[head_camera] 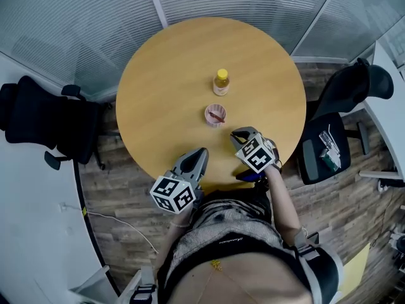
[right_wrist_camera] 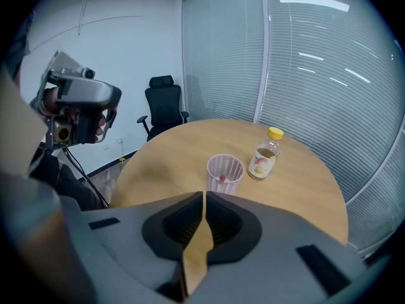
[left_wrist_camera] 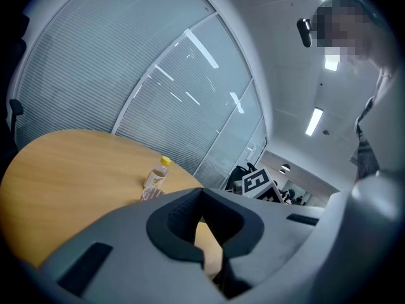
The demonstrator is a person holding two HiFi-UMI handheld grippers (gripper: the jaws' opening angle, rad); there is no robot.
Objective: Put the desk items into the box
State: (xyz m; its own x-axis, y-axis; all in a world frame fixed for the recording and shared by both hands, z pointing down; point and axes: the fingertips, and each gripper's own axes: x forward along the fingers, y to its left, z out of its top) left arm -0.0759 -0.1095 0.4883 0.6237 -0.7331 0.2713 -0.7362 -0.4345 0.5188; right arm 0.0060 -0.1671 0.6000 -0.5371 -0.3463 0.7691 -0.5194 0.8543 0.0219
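Our left gripper [head_camera: 200, 152] and right gripper [head_camera: 235, 134] sit closed and empty at the table's [head_camera: 158, 75] near edge; reaching in closed could topple the mesh cup [head_camera: 215, 114].

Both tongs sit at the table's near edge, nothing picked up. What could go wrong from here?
The right tongs are shut and empty close to the small pink mesh cup; pushing on like that could tip it and spill the red piece inside. The clear yellow-capped bottle just behind it might topple too. No box shows in any view.
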